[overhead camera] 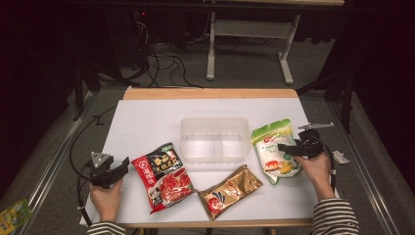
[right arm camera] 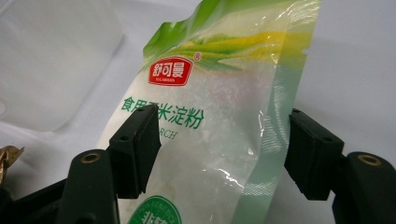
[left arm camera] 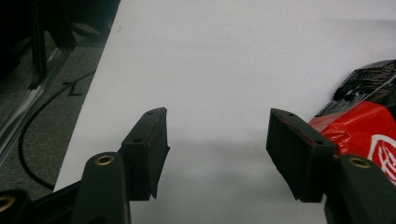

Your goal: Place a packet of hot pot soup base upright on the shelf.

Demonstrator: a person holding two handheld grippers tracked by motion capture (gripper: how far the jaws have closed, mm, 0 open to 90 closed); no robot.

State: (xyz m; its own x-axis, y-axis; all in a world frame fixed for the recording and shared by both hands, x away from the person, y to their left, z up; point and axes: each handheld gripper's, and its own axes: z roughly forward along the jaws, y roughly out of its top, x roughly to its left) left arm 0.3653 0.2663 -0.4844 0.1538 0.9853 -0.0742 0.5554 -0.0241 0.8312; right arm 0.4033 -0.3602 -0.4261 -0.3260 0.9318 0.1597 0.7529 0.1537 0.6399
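Note:
A green-and-white starch bag [overhead camera: 269, 137] [right arm camera: 224, 84] lies at the right of the white table top [overhead camera: 147, 122]. My right gripper [overhead camera: 282, 147] [right arm camera: 224, 135] is over its middle, jaws open and straddling the bag, with one jaw at the bag's edge and the other over its print. A clear plastic tub [overhead camera: 215, 120] [right arm camera: 51, 60] stands empty at the centre. In front of the tub lie a red hot-pot pouch [overhead camera: 164, 178] [left arm camera: 359, 126] and a gold pouch [overhead camera: 230, 191] [right arm camera: 7, 156]. My left gripper [overhead camera: 125, 166] [left arm camera: 217, 140] rests open at the front left, with nothing between its jaws, just left of the red pouch.
The table's left edge drops to grey carpet with a black cable [left arm camera: 28, 140]. A small yellow-green packet [overhead camera: 14, 213] lies on the floor at the bottom left. Beyond the far wooden edge [overhead camera: 210, 93] stand a metal frame [overhead camera: 249, 29] and loose cables.

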